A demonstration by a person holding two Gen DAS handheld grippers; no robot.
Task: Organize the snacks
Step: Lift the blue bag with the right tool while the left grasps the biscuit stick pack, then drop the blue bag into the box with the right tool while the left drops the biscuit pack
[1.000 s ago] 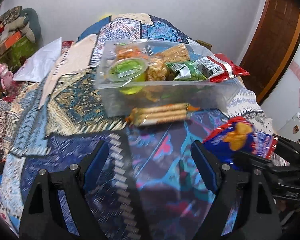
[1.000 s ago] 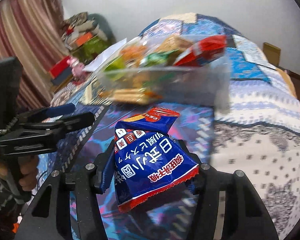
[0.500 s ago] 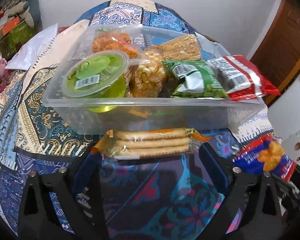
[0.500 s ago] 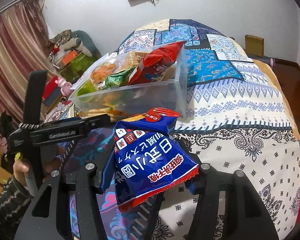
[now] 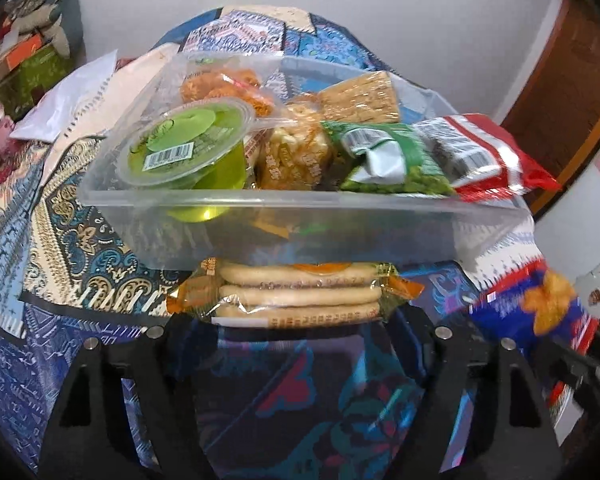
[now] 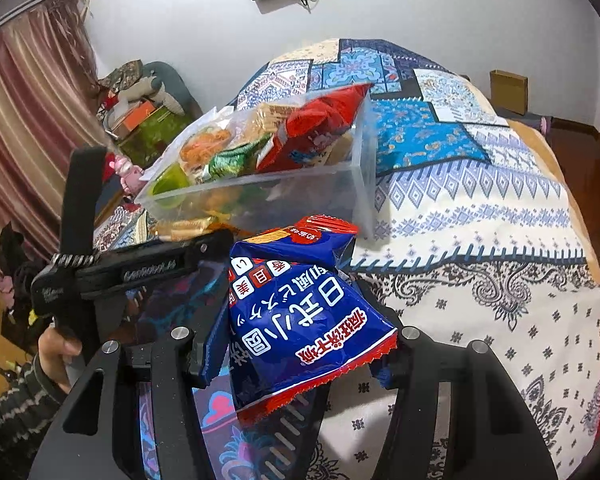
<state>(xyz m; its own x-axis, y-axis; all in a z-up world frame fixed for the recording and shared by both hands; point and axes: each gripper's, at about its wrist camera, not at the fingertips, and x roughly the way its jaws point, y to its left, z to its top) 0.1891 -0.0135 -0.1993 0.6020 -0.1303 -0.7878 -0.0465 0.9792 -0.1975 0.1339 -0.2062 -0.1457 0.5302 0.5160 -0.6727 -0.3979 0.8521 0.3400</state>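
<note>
A clear plastic box (image 5: 300, 228) on the patterned bedspread holds a green jelly cup (image 5: 184, 148), a green pea packet (image 5: 396, 160), a red packet (image 5: 492, 152) and other snacks. A clear packet of long biscuits (image 5: 296, 296) lies against the box's near wall. My left gripper (image 5: 296, 320) is open, its jaws on either side of the biscuit packet. My right gripper (image 6: 296, 340) is shut on a blue and red snack bag (image 6: 300, 320), held above the bed to the right of the box (image 6: 292, 188). The bag also shows in the left wrist view (image 5: 536, 312).
The bed (image 6: 480, 240) is covered with a blue and white patchwork spread. A pile of bags and toys (image 6: 140, 116) stands by the curtain at the far left. A wooden door (image 5: 572, 80) is at the right. My left gripper's body (image 6: 140, 272) shows in the right wrist view.
My left gripper has moved forward to the biscuit packet, which now lies between its open jaws. My right gripper has kept hold of the blue bag and turned a little to the right.
</note>
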